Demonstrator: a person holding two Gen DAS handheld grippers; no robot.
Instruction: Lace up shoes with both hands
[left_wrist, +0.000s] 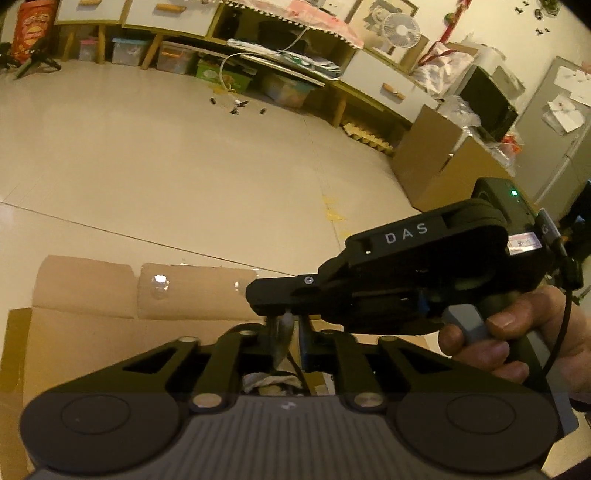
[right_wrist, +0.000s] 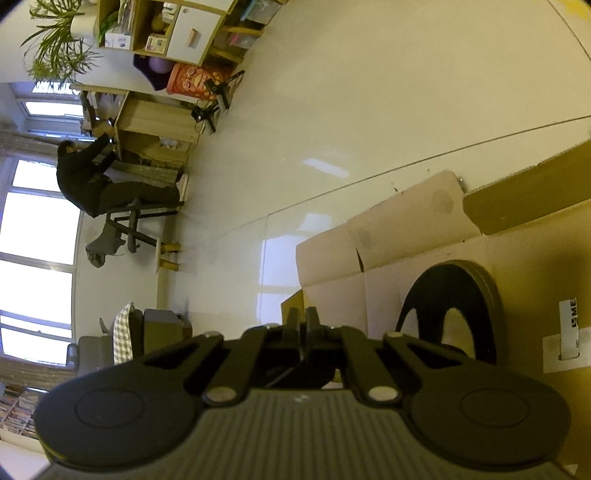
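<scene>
In the left wrist view my left gripper (left_wrist: 286, 334) is shut on a pale shoelace (left_wrist: 282, 328) that runs up between its fingers. Through the gap below it a bit of the shoe (left_wrist: 269, 382) shows, pale cloth with a thin dark cord beside it. My right gripper (left_wrist: 258, 299), held by a hand (left_wrist: 517, 343), reaches in from the right, and the lace's top end vanishes under its tip. In the right wrist view the right gripper (right_wrist: 303, 323) has its fingers pressed together; the lace is hidden there. A black curved thing with a grey rim (right_wrist: 454, 295) lies on the cardboard to its right.
Flattened cardboard (left_wrist: 92, 332) covers the tiled floor under both grippers. A brown box (left_wrist: 432, 162) and low shelves with bins (left_wrist: 258, 74) line the far wall. A person sits at a desk (right_wrist: 85, 181) near the windows.
</scene>
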